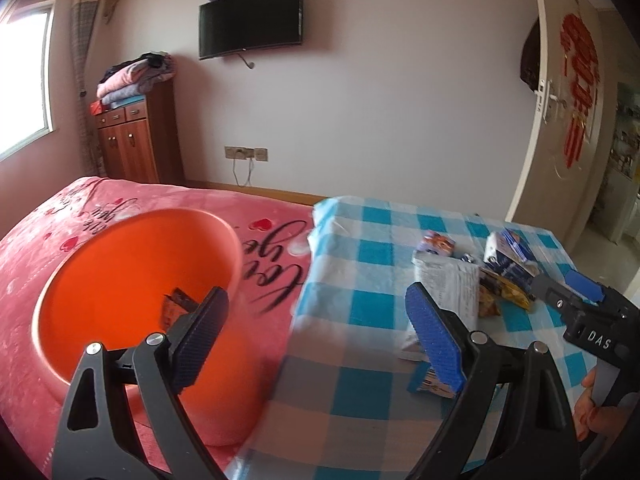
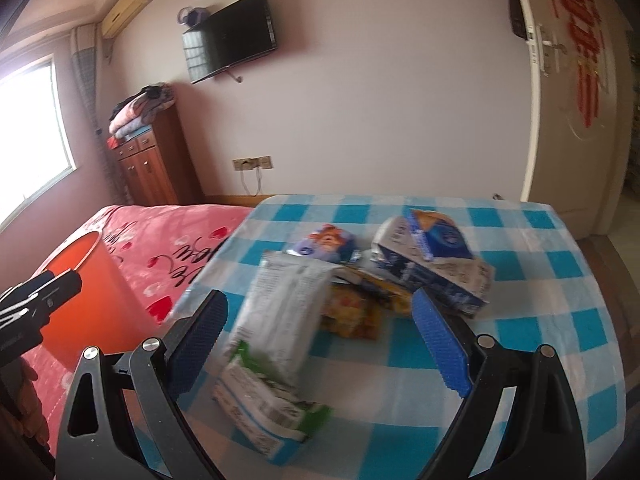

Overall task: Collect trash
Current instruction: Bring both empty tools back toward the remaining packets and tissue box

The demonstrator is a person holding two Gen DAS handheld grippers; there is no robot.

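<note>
1. The right gripper [image 2: 316, 344] has its jaws spread wide and grips nothing; a white pack [image 2: 280, 312] lies between the pads but apart from both.
2. The left gripper [image 1: 316, 340] is spread too, and empty. One pad hangs over the orange bin [image 1: 132, 280], the other over the table [image 1: 360, 392] near its left edge.
3. The trash sits in a loose heap toward the middle of the table, on the checked cloth: the white pack nearest, a green-edged pack [image 2: 272, 412] in front of it toward the near edge, a yellow wrapper [image 2: 352, 316] behind, a blue carton [image 2: 432, 268] to the right, and a small purple packet [image 2: 324, 244] toward the far edge.
4. The bin stands on the pink bed [image 1: 60, 232], just beside the table's left edge. One dark wrapper [image 1: 176, 308] already lies inside it.
5. Handling, as a judgement: the packs and wrappers look light, soft and crinkly, and film may slip between the pads. Take the white pack across its narrow width near the middle, so it does not fold or slide out.
6. The carton looks crushed yet stiffer; pinch it across a flattened edge.
7. The cloth looks loose; a low grasp could catch it.
</note>
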